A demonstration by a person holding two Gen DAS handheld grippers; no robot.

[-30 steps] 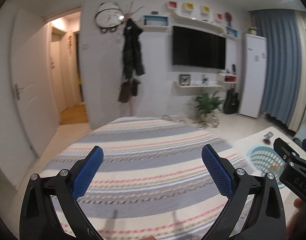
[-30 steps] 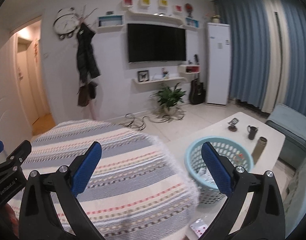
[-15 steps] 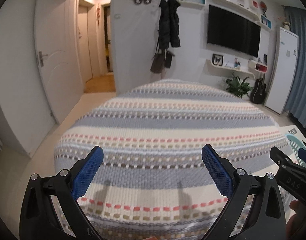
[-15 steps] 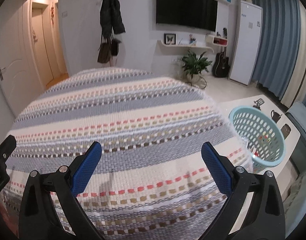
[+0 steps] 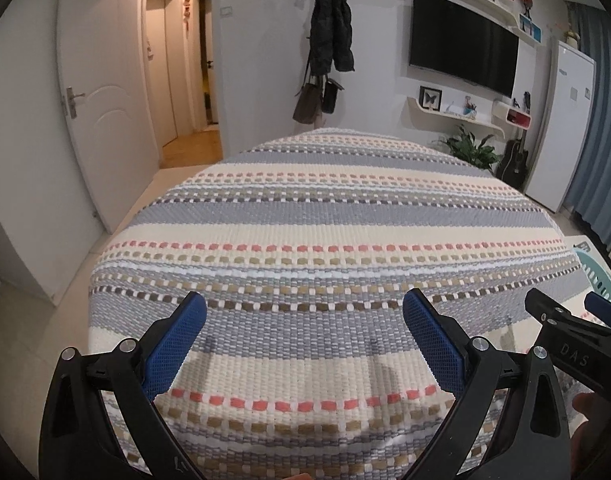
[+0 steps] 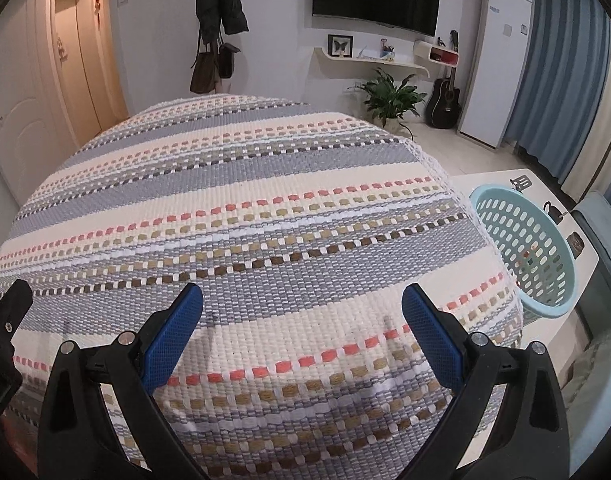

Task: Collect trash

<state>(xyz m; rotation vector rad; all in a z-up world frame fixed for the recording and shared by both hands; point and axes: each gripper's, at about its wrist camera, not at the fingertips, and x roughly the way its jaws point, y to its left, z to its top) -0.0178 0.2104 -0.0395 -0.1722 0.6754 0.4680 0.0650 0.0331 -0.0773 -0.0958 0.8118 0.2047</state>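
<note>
The light blue perforated basket [image 6: 523, 252] stands on a white table [image 6: 497, 178] at the right edge of the striped woven rug [image 6: 241, 216]; the right wrist view shows it whole, with something small and reddish inside that is too small to tell. The left wrist view catches only a sliver of its rim [image 5: 599, 276] at far right, but shows an open doorway [image 5: 185, 80] far left. Both the left gripper [image 5: 303, 334] and the right gripper [image 6: 302, 330] hover low over the rug, jaws spread wide, holding nothing.
</note>
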